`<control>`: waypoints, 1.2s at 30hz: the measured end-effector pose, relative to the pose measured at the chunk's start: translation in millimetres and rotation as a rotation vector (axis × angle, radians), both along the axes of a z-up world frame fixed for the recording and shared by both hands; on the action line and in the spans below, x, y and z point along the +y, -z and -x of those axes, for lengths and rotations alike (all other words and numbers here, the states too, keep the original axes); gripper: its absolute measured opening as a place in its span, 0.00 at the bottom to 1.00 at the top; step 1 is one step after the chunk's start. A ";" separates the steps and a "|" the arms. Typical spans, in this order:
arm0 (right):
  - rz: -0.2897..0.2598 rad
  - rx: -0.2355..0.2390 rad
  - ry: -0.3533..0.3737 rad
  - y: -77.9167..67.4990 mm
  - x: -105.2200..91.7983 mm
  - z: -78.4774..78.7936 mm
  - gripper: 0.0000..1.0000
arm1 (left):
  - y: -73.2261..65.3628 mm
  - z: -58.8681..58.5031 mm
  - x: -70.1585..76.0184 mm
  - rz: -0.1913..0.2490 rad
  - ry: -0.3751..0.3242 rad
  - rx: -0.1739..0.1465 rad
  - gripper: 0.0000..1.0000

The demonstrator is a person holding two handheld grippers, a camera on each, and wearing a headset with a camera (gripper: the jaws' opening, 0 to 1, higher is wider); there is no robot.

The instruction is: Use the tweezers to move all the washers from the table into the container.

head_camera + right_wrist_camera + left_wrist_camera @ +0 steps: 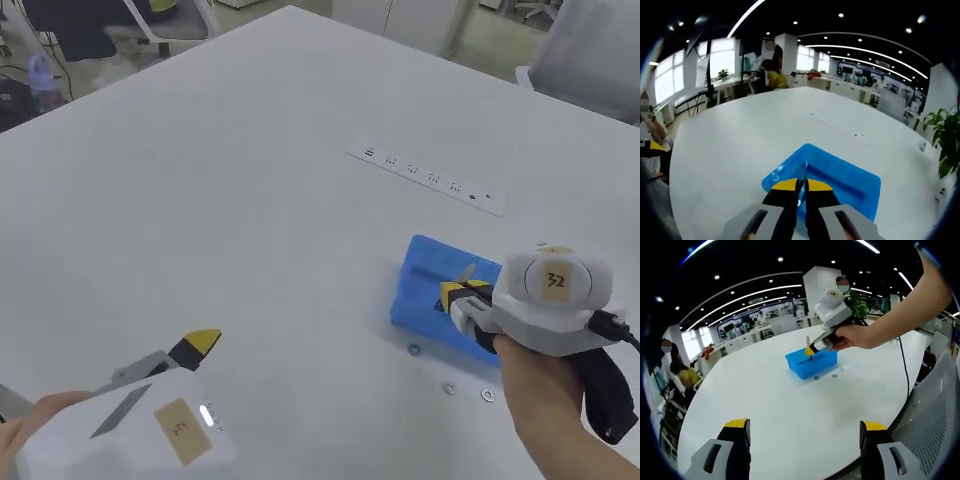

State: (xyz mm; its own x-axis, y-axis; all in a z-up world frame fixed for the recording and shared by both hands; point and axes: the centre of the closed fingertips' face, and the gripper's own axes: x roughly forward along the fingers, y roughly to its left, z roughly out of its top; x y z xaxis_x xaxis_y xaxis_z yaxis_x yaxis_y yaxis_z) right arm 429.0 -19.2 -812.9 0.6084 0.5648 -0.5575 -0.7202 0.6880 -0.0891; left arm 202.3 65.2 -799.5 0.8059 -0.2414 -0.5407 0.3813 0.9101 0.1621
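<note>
My right gripper [803, 186] has its yellow-tipped jaws pinched together on the tweezers [805, 170]. Their thin tip points toward 12 o'clock, over the blue container [845, 172] on the white table [740, 130]. At 9 o'clock, the left gripper [652, 150] shows at the edge.

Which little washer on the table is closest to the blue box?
The washer lying right beside the blue container's near edge. The other two washers lie farther out on the table, side by side.

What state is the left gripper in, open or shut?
Open. In its own view, the left gripper has its yellow-tipped jaws wide apart, with bare table between them and nothing held.
</note>
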 end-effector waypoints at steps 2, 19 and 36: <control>0.030 -0.009 -0.023 0.1 2.7 1.0 0.01 | -0.5 -0.2 0.0 0.001 0.000 -0.002 0.92; -0.083 -0.026 -0.020 -46.7 -1.4 6.6 0.02 | 0.7 0.2 0.4 -0.009 0.005 -0.001 0.92; -0.144 0.020 -0.038 -49.9 -0.4 41.2 0.02 | 2.0 0.7 1.2 -0.015 0.005 0.002 0.92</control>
State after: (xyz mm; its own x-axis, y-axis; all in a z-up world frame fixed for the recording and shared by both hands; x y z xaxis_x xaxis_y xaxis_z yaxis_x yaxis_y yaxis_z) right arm 387.8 -19.7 -763.0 0.5750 0.6623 -0.4804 -0.7466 0.6649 0.0230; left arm 201.6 66.4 -801.5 0.8035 -0.2370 -0.5462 0.3863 0.9056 0.1753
